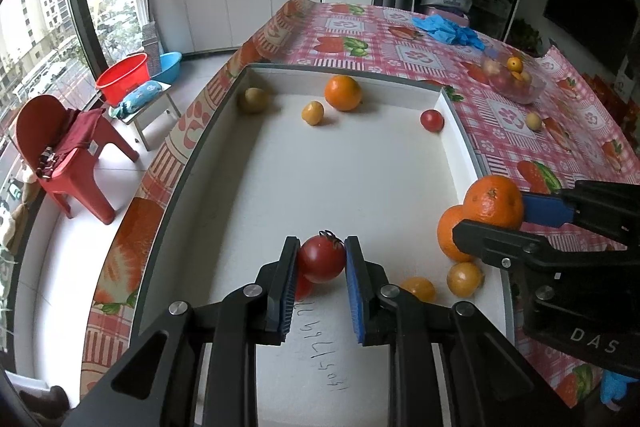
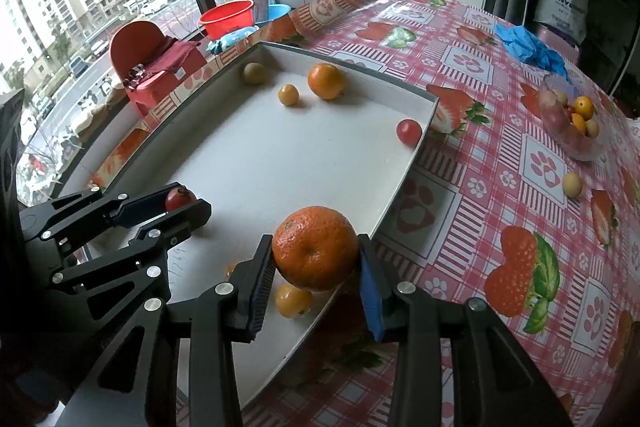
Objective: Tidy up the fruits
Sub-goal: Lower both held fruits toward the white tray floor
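Fruit lies scattered in a shallow white tray (image 1: 452, 131) on a surface covered with a pink strawberry-print cloth (image 2: 460, 187). Left tool (image 1: 322, 259) is clamped on a red tomato (image 1: 321, 258) low over the tray's near end; its blue pads press both sides. Right tool (image 2: 316, 255) grips a large orange (image 2: 315, 247) over the tray's right edge, jaws partly apart around it.

Only the left wrist view shows a second orange (image 1: 450, 235) directly under the held one, partly hidden by the right tool's black finger, and another red tomato (image 1: 302, 287) tucked below the gripped tomato. Handwriting on the tray floor is also plain there. The right wrist view shows more of the cloth and one yellow fruit (image 2: 293, 299) under the orange.

At the tray's far end sit a brownish fruit (image 1: 253, 99), an orange, a small yellow fruit and a red tomato. Beyond the tray, a clear bowl (image 2: 568, 131) holds mixed fruit, a loose pale fruit (image 2: 572, 183) lies near it, and blue gloves (image 1: 446, 29) lie farther back.
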Demonstrator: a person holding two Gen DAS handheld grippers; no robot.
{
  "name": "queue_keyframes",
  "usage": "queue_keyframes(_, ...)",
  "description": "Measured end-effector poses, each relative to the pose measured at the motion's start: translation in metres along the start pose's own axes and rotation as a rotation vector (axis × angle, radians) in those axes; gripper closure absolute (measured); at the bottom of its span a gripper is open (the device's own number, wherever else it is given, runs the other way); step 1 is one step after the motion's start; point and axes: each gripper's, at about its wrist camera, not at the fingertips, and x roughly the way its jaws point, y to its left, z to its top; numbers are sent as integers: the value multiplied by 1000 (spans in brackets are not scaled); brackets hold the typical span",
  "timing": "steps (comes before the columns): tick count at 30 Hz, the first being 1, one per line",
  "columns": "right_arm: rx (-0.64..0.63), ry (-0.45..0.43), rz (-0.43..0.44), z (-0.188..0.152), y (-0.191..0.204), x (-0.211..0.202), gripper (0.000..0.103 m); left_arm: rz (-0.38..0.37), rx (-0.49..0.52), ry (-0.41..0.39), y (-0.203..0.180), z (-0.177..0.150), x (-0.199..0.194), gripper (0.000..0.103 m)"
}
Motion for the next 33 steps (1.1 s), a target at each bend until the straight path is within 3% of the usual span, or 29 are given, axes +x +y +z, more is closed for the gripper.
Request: queue_keyframes(33,-5,1,-9,1,2,1,61,-10,-19,-3,1,0,-1,79)
